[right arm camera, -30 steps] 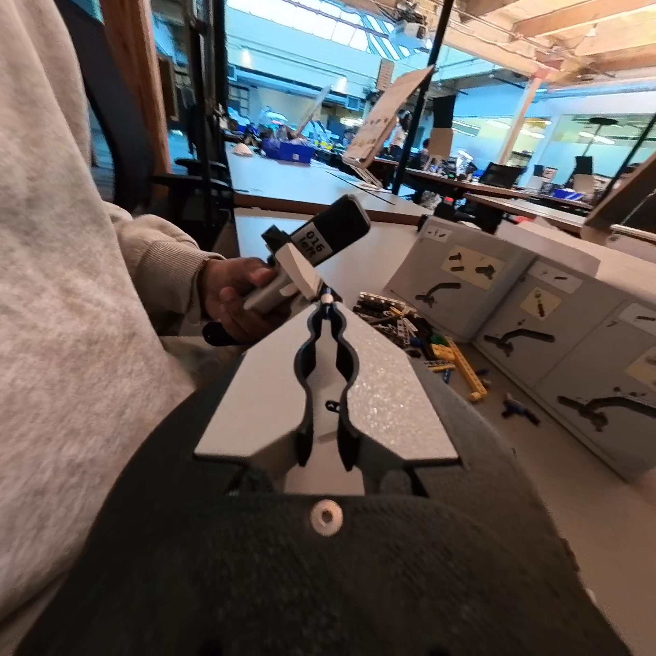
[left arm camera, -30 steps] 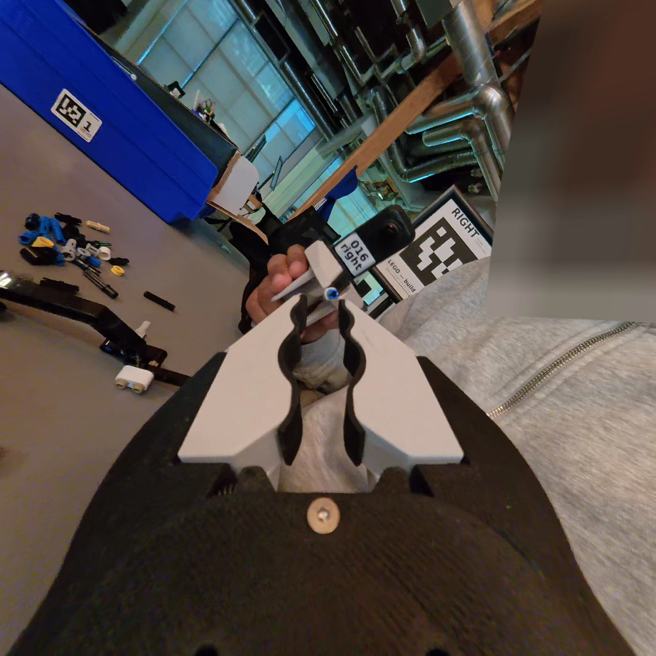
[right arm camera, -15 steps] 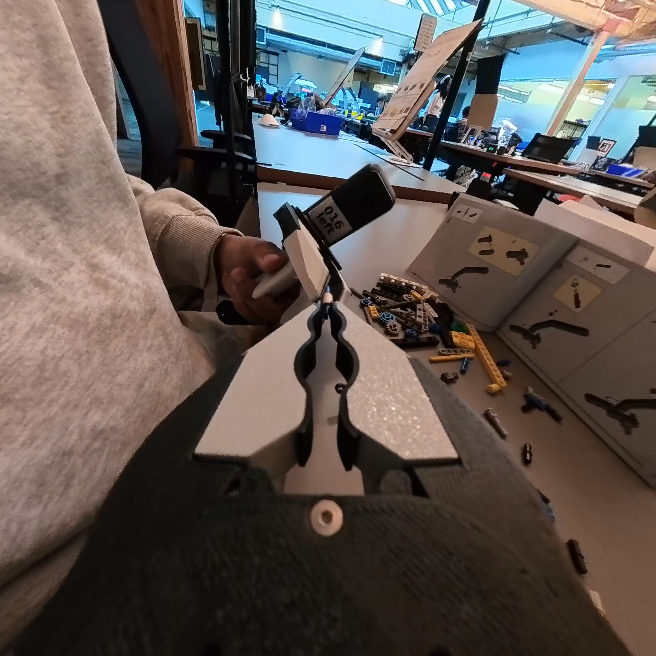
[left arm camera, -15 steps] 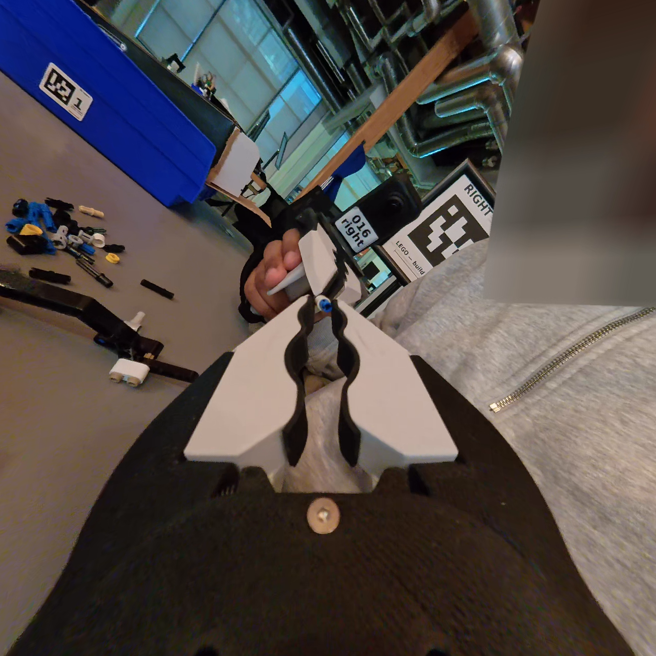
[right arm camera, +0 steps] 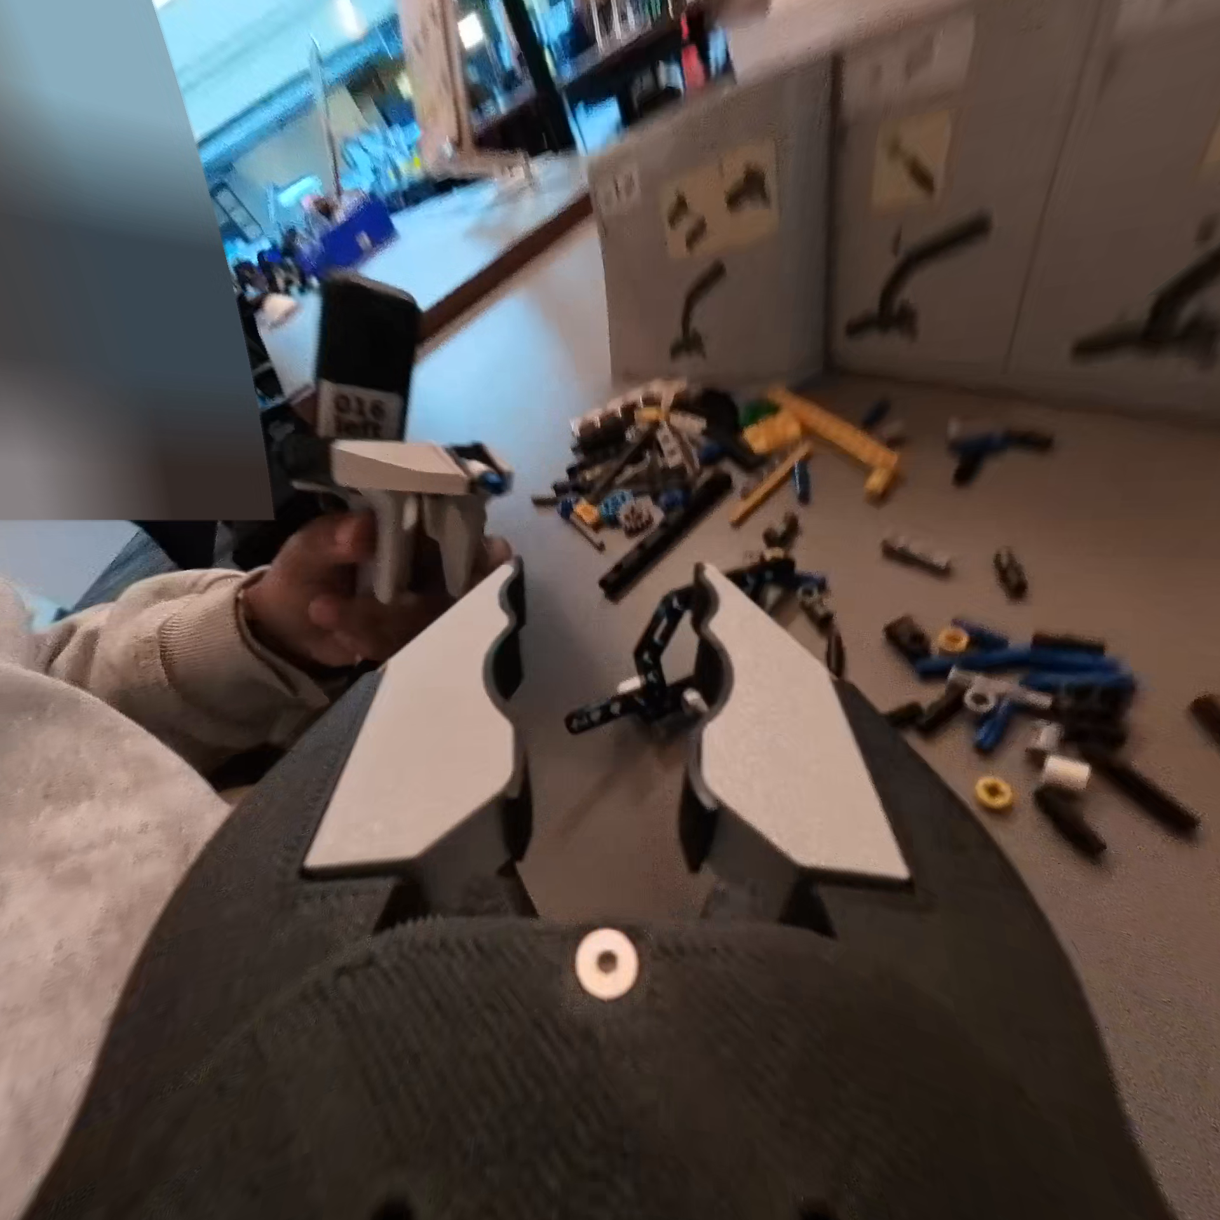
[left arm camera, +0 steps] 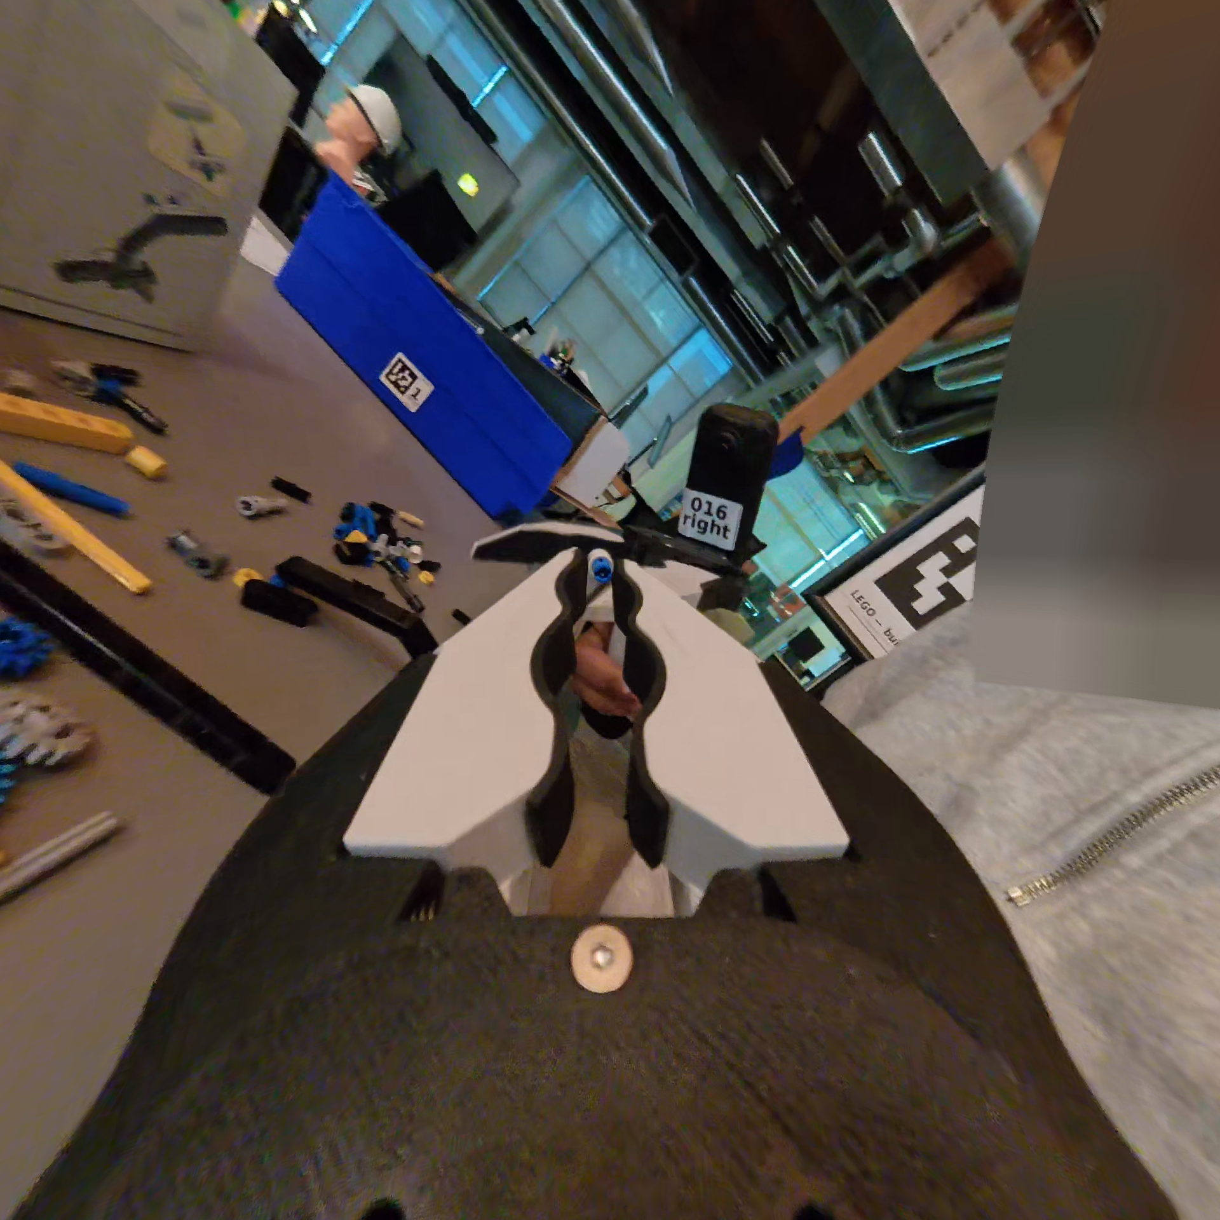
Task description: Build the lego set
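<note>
A: At the tip of the left gripper (left arm camera: pixel 599 574), what is held?
B: A blue pin (left arm camera: pixel 599 568), clamped between the closed fingertips, above the table (left arm camera: pixel 277 660).
A: Right gripper (right arm camera: pixel 610 587)?
B: Jaws spread, empty. Black frame assembly (right arm camera: pixel 650 667) lies on the table beyond them; loose parts pile (right arm camera: pixel 667 455) farther off.

Each tool (right arm camera: pixel 607 587) has grey fingers (right arm camera: pixel 422 726), black body; person wears grey zipped sweatshirt (left arm camera: pixel 1056 825).
</note>
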